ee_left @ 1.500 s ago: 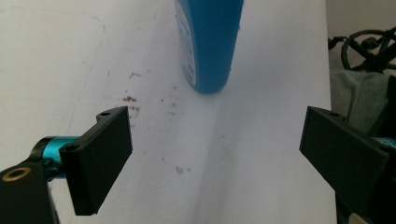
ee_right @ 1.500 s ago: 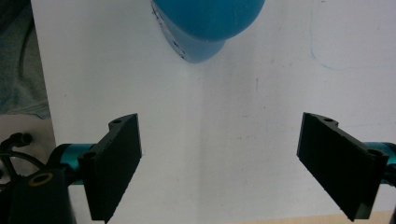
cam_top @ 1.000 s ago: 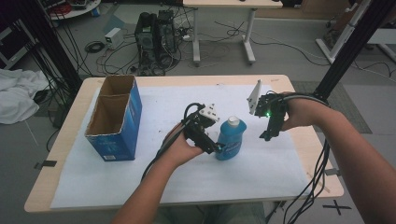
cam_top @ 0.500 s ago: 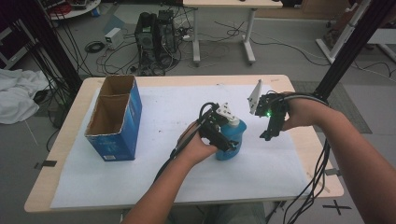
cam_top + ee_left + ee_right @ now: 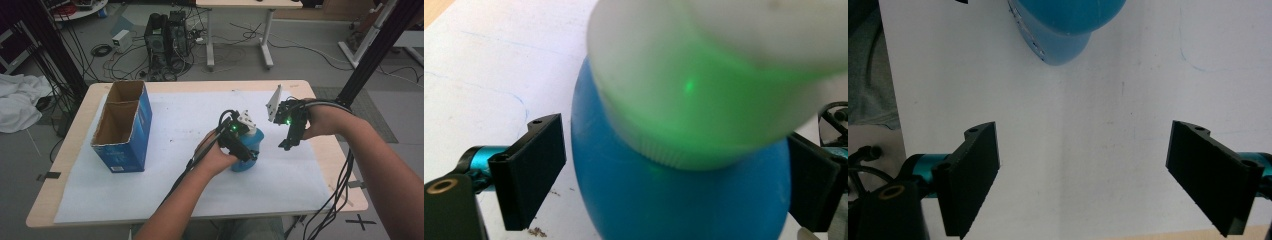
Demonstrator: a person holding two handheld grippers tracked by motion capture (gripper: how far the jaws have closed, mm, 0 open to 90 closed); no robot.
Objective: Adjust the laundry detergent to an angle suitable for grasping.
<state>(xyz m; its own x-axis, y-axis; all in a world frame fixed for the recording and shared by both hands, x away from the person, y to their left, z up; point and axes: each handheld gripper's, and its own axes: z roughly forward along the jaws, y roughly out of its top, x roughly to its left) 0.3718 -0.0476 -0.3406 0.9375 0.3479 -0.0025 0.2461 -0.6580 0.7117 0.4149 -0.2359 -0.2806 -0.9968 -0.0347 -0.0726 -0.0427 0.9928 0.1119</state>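
A blue bottle (image 5: 256,139) with a white cap (image 5: 246,119) stands upright on the white sheet near the table's middle. My left gripper (image 5: 243,149) is open around it. In the left gripper view the bottle's blue body (image 5: 674,200) sits between the two black jaws, with a thin gap at the left jaw, and the cap (image 5: 704,90) looms blurred and lit green. My right gripper (image 5: 289,140) hovers open to the right of the bottle, apart from it. Its view looks down on bare sheet between the jaws (image 5: 1083,180), with the bottle's base (image 5: 1063,25) at the top edge.
An open blue cardboard box (image 5: 120,130) stands at the table's left. A white sheet (image 5: 165,190) covers most of the wooden table (image 5: 65,165). Cables trail from both grippers toward the near edge. Beyond the table lie floor cables and equipment.
My left gripper has moved right and forward until its jaws straddle the blue bottle. The right gripper has stayed in place.
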